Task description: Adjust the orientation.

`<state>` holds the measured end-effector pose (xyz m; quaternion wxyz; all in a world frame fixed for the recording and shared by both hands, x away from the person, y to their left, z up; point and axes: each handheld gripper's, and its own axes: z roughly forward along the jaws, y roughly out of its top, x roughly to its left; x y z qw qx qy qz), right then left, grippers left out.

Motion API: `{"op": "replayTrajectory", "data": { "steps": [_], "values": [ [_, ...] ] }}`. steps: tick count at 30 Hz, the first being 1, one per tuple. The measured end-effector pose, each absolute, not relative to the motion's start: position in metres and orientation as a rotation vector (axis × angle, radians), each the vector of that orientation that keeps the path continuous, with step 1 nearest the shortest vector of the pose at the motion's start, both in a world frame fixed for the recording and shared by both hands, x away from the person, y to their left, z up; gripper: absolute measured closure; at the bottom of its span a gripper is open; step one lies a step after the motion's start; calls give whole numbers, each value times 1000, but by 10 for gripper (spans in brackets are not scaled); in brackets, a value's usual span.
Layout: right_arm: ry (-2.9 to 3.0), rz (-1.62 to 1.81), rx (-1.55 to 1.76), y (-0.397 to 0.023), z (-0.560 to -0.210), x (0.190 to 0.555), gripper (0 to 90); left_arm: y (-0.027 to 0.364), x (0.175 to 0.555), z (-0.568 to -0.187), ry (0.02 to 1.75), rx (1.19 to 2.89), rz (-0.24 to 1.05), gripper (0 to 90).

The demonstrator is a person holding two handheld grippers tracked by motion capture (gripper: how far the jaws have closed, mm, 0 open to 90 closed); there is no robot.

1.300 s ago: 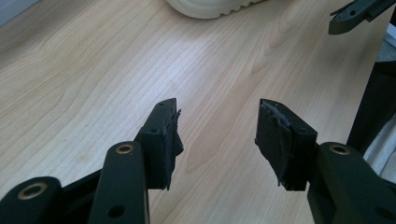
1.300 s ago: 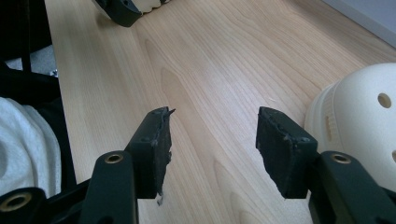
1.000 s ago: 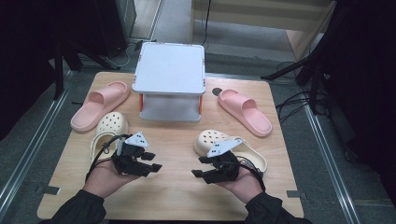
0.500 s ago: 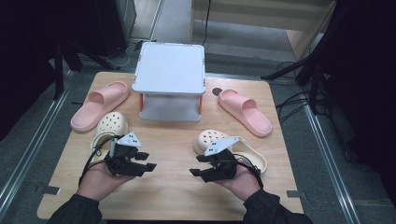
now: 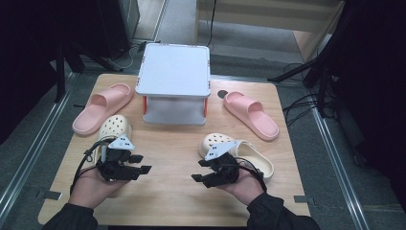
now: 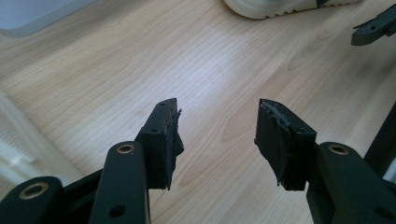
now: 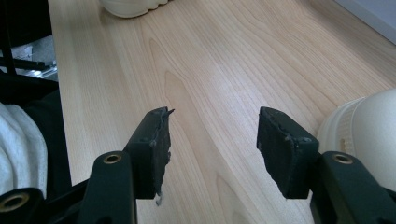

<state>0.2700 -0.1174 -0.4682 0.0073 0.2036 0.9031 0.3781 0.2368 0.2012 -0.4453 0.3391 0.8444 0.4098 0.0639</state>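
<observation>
Nearest to me, my left gripper (image 5: 139,164) and my right gripper (image 5: 200,169) hover over the bare front of the wooden table (image 5: 167,191), their tips turned toward each other across the middle. Both are released: in the left gripper view my two black jaws stand well apart with only wood grain between them, and in the right gripper view the same wide gap shows, those jaws having just been opening a little further with nothing between them. Just beside my left hand (image 5: 91,184) lies the left cream clog (image 5: 115,128), toe pointing away from me. Just behind my right hand (image 5: 244,184) lies the right cream clog (image 5: 244,155), its rounded toe (image 7: 369,121) bulging in at the edge of the right gripper view, close to the jaw there but apart from it. Farther out, a pink slide sandal (image 5: 103,108) rests near the left edge and another pink slide sandal (image 5: 251,114) near the right edge. Between them, at the far middle, stands a white two-tier shoe rack (image 5: 174,81) with orange corner posts.
</observation>
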Motion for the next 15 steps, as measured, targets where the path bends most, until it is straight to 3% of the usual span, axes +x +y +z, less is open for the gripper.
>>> {"op": "replayTrajectory", "data": {
  "steps": [15],
  "values": [
    [2826,1173,639,-116,-470,268,431,244,242,-442,1248,2108,253,471]
  ]
}}
